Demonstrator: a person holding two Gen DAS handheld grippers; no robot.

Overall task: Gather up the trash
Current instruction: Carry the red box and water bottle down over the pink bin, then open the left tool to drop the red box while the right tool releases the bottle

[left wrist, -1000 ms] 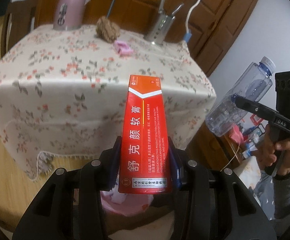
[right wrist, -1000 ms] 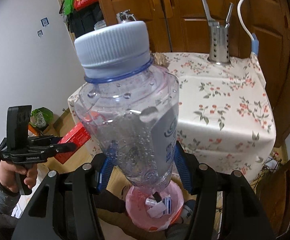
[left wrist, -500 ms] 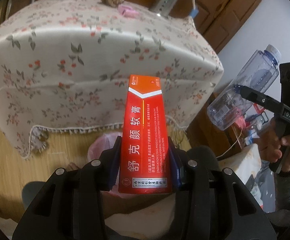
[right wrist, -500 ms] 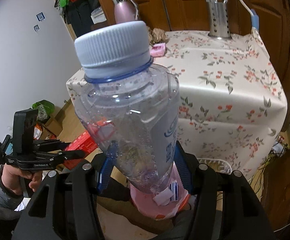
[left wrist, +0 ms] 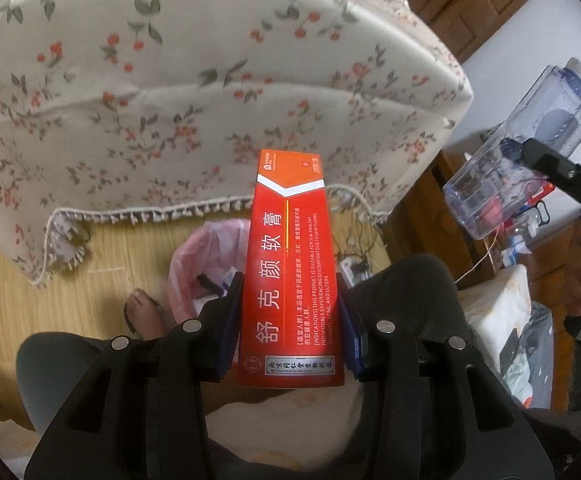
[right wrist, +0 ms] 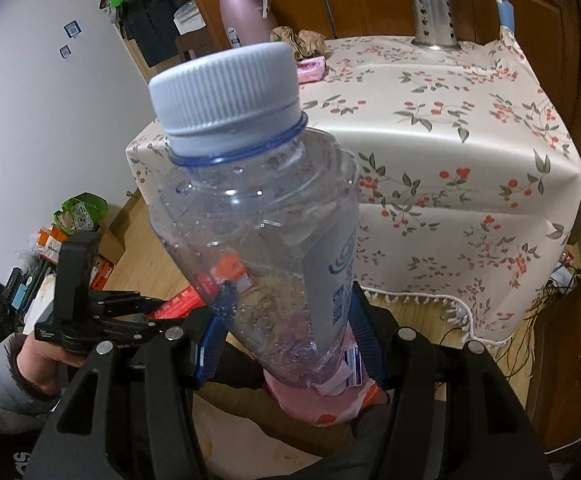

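My left gripper [left wrist: 290,312] is shut on a long red box [left wrist: 290,264] with white print. It holds the box above a bin lined with a pink bag [left wrist: 206,256] on the wooden floor. My right gripper [right wrist: 290,336] is shut on an empty clear plastic bottle [right wrist: 258,216] with a pale blue cap. The bottle also shows in the left wrist view [left wrist: 522,152] at the right. The pink bin [right wrist: 322,404] lies just below the bottle's base. Crumpled brown paper [right wrist: 302,42] and a small pink item [right wrist: 311,69] lie on the table.
A table with a floral cloth [right wrist: 450,128] stands right behind the bin. A pink flask [right wrist: 246,10] and a steel utensil holder [right wrist: 434,16] stand at its back. A bare foot [left wrist: 146,316] rests left of the bin. Cables [left wrist: 358,236] trail to its right.
Both grippers have tilted down and moved lower, away from the tabletop. The pink bin now shows more fully under the red box. Both holds are unchanged.
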